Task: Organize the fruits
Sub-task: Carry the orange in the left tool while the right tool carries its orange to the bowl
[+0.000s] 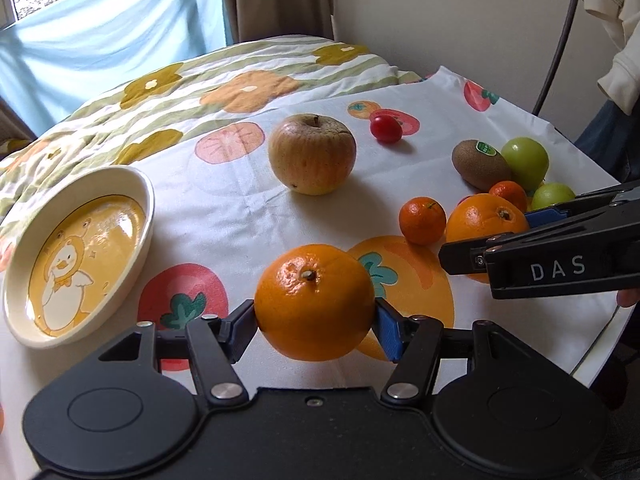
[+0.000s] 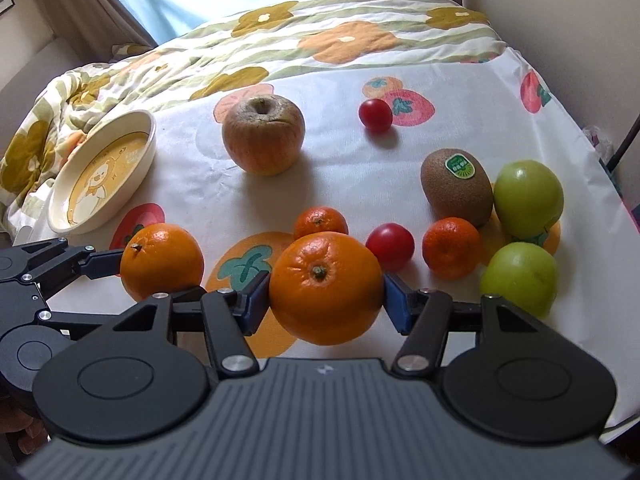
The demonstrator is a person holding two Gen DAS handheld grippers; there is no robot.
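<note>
L gripper point(image 1: 316, 320) is clamped on an orange point(image 1: 315, 302), both blue pads pressed to its sides, jaws about half spread; the fruit sits at 6 o'clock in the left wrist view, stem up, w/ its shadow on the cloth below. R gripper point(image 2: 326, 300) grips a second orange point(image 2: 326, 287) the same way, pads on both sides, jaws roughly mid-width. In the right wrist view the L-held orange shows at 9 o'clock of the R-held one, close by but apart.

Outward from the R orange: a small mandarin point(image 2: 321, 222) just behind it at 12, a red tomato point(image 2: 390, 246) at 2, another mandarin point(image 2: 451, 248) past that at 3. Kiwi point(image 2: 457, 187) w/ a green sticker sits at 2, touching a green fruit point(image 2: 528, 199); a second green fruit point(image 2: 519, 278) lies nearer the camera at 3. A wrinkled apple point(image 2: 263, 134) stands alone at 11, well apart from the cluster. A small cherry tomato point(image 2: 375, 115) lies at 12, far side. Duck-print dish point(image 2: 148, 148) sits at 10 o'clock near the table's edge, tilted on a floral quilt point(image 2: 320, 36). All fruit rests on a white fruit-print tablecloth point(image 2: 340, 168).
</note>
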